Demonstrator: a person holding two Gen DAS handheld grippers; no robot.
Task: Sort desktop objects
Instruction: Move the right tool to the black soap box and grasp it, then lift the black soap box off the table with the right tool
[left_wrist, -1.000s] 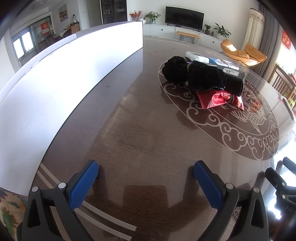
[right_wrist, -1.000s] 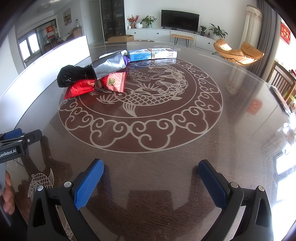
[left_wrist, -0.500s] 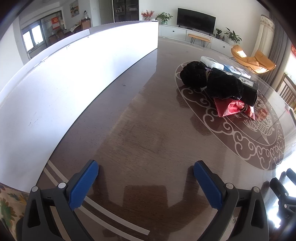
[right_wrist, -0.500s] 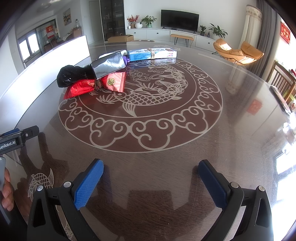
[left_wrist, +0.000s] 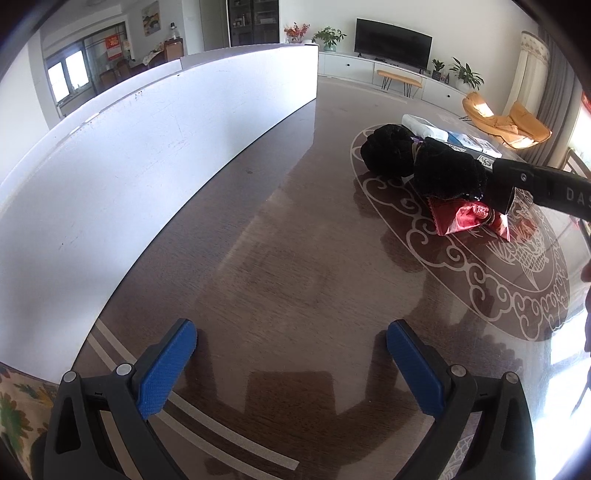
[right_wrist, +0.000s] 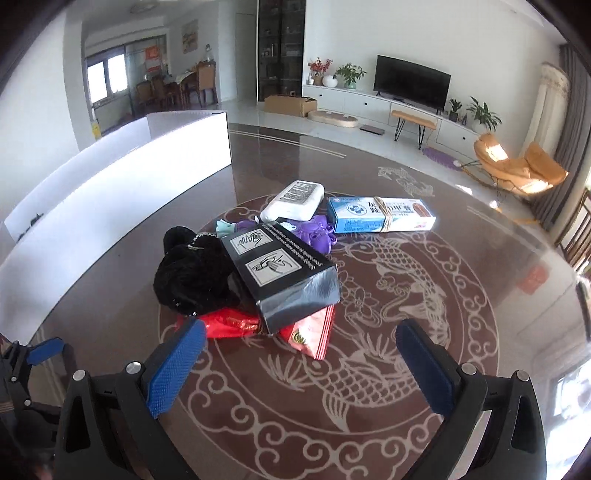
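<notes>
Our right tool (right_wrist: 301, 341) hangs released, blue fingers (right_wrist: 177, 363) spread, just short of the pile at the middle of the tabletop (right_wrist: 461, 258). Our left tool (left_wrist: 291, 349) is released too, over bare wood well short of the pile.

In the pile, a black box (right_wrist: 282, 271) leans over a red packet (right_wrist: 310, 334) and a red wrapper (right_wrist: 231, 325). A black fuzzy bundle (right_wrist: 192, 275) touches the box's left side. Behind them lie purple clips (right_wrist: 316, 232), a white bottle (right_wrist: 293, 201) and a blue carton (right_wrist: 380, 214).

A white board (left_wrist: 122, 155) walls the tabletop's left edge. The wood right of the pile is open. Beyond stand a TV (right_wrist: 412, 81) and an orange chair (right_wrist: 517, 166).
</notes>
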